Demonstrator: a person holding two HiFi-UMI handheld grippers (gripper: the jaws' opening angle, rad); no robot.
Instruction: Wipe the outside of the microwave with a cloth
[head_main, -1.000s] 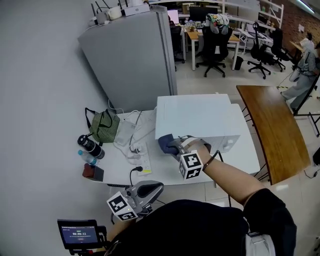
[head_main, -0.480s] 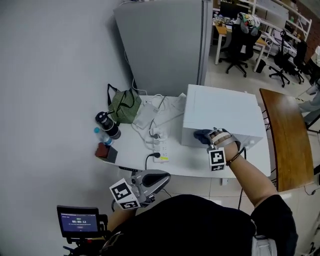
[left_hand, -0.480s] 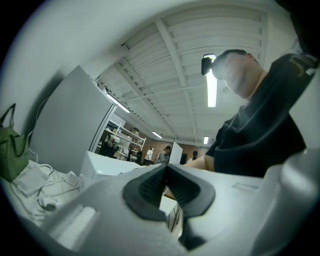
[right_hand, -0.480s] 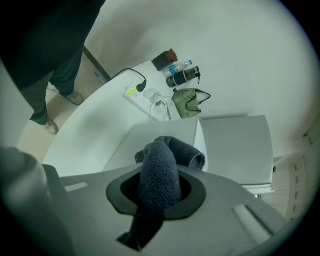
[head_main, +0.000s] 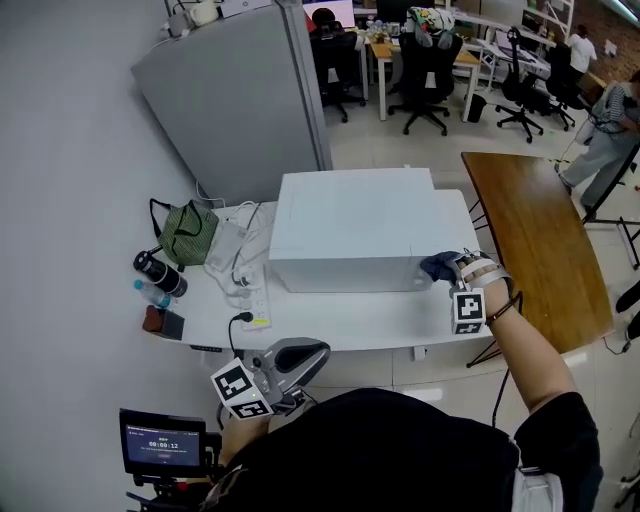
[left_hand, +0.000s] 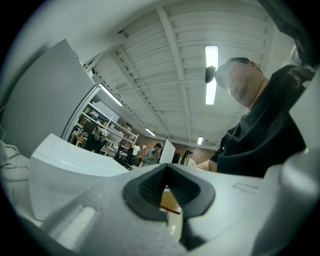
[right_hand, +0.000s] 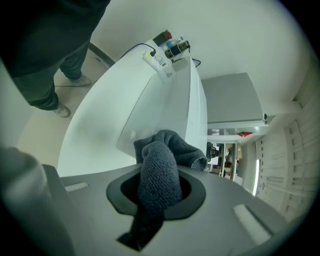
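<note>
At the microwave's (head_main: 350, 225) front corner, right gripper (head_main: 452, 270) grips the cloth (right_hand: 159, 170), bag (head_main: 186, 232) and bottles (head_main: 157, 275) well apart; left gripper (left_hand: 167, 187) clenched.

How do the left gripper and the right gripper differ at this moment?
The right gripper is clamped on a dark cloth; the left gripper is shut on nothing. The right gripper holds it at the microwave's front corner; the left gripper hangs near the person's body. Both carry marker cubes.

Open-plan office: rows of desks (head_main: 384, 49) and swivel chairs (head_main: 428, 72)
</note>
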